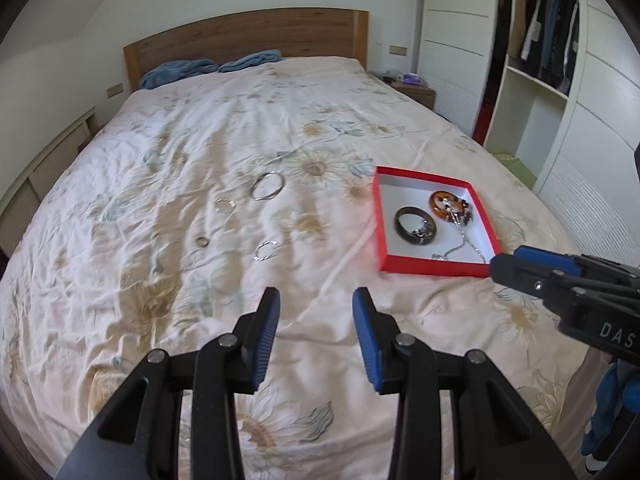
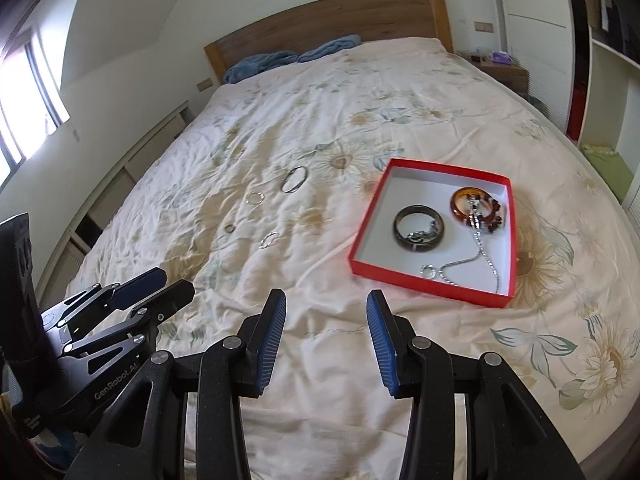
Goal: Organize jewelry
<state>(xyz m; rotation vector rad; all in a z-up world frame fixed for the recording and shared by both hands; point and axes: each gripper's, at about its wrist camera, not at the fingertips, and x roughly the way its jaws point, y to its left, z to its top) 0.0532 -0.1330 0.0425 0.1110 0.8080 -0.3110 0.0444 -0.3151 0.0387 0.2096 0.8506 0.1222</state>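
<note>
Left wrist view: left gripper (image 1: 316, 300) is held apart, nothing between its pads.
Right gripper (image 2: 326, 304): likewise released, empty.
Red box (image 2: 468, 294): set by the bed's (image 2: 320, 360) right edge, bangles inside.
Silver rings (image 1: 267, 186): scattered mid-bed.

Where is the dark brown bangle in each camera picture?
Left wrist view: the dark brown bangle lies right of centre, inside the red box, left of the amber bangle.
Right wrist view: the dark brown bangle lies right of centre in the same box.
Shared landmark: the red box.
</note>
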